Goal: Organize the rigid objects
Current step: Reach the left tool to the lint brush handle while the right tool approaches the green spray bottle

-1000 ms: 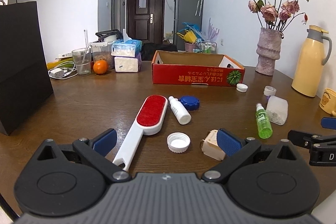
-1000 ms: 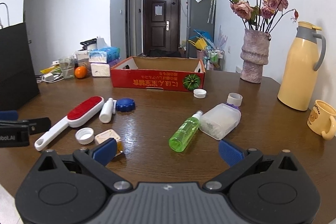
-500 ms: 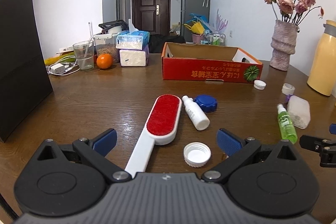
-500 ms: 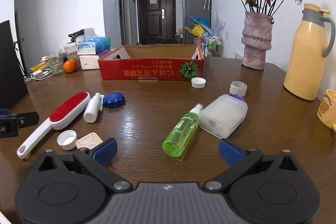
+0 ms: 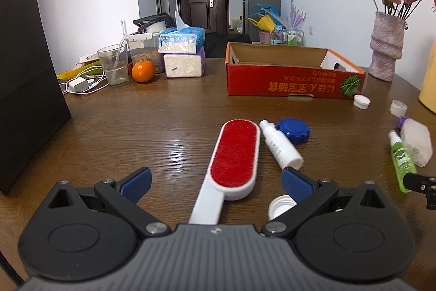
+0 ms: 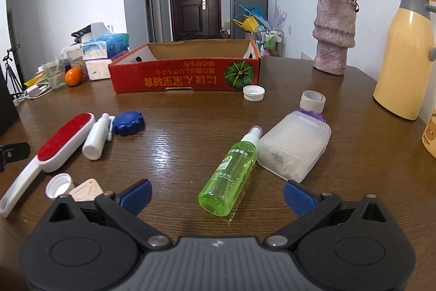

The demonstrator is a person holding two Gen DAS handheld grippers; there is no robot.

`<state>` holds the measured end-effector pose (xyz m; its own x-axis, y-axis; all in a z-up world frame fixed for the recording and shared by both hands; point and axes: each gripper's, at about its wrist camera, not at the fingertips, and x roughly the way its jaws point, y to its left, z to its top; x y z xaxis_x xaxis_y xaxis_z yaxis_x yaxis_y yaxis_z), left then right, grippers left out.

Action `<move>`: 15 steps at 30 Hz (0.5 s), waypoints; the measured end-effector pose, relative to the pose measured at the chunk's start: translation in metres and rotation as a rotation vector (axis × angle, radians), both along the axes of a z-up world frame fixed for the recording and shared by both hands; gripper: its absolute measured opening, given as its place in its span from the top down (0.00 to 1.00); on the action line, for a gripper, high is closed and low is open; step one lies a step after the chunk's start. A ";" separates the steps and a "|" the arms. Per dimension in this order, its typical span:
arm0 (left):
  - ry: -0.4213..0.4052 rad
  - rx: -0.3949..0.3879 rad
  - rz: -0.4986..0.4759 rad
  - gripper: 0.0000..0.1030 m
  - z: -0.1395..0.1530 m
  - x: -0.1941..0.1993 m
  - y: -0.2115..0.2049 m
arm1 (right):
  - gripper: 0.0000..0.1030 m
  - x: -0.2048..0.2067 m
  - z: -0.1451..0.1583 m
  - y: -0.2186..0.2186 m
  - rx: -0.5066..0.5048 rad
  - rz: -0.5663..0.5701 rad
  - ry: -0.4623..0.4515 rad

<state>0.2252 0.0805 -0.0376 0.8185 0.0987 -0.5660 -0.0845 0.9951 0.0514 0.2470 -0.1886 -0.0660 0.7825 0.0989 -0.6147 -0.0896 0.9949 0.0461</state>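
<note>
On the brown wooden table (image 5: 169, 111), a lint brush (image 5: 234, 154) with a red pad and white handle lies between the spread jaws of the left gripper (image 5: 216, 183), its handle running back under the gripper body; nothing is gripped. Just right of the brush lies a small white spray bottle (image 5: 280, 145), touching a blue lid (image 5: 293, 127). A white cap (image 5: 279, 207) sits partly behind the right finger.

The right gripper (image 6: 218, 194) also has its jaws wide and holds nothing. A green spray bottle (image 6: 233, 171) lies between them, on its side, nozzle pointing away, resting against a frosted plastic bottle (image 6: 295, 145) with a purple neck. A beige triangular piece (image 6: 87, 188) lies beside the white cap near the left finger.

Farther back stands an open red cardboard box (image 6: 185, 78), with another white cap (image 6: 254, 93) just in front of its right corner. Beyond are a pink vase (image 6: 333, 47) of flowers, a yellow thermos jug (image 6: 403, 56), an orange (image 5: 143, 71), tissue packs (image 5: 184, 52) and a black paper bag (image 5: 24, 83).
</note>
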 end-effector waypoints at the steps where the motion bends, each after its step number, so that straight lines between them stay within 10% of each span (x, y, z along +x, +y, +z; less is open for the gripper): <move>1: 0.007 0.003 0.000 0.00 -0.001 0.002 0.002 | 0.00 0.002 -0.002 0.000 0.000 -0.003 0.005; 15: 0.115 0.030 -0.006 0.19 -0.034 0.017 0.020 | 0.00 0.025 -0.020 -0.003 -0.009 -0.034 0.055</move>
<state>0.2417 0.1007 -0.0720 0.7486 0.1126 -0.6534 -0.0707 0.9934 0.0902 0.2720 -0.1919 -0.0856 0.7506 0.0671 -0.6574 -0.0532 0.9977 0.0411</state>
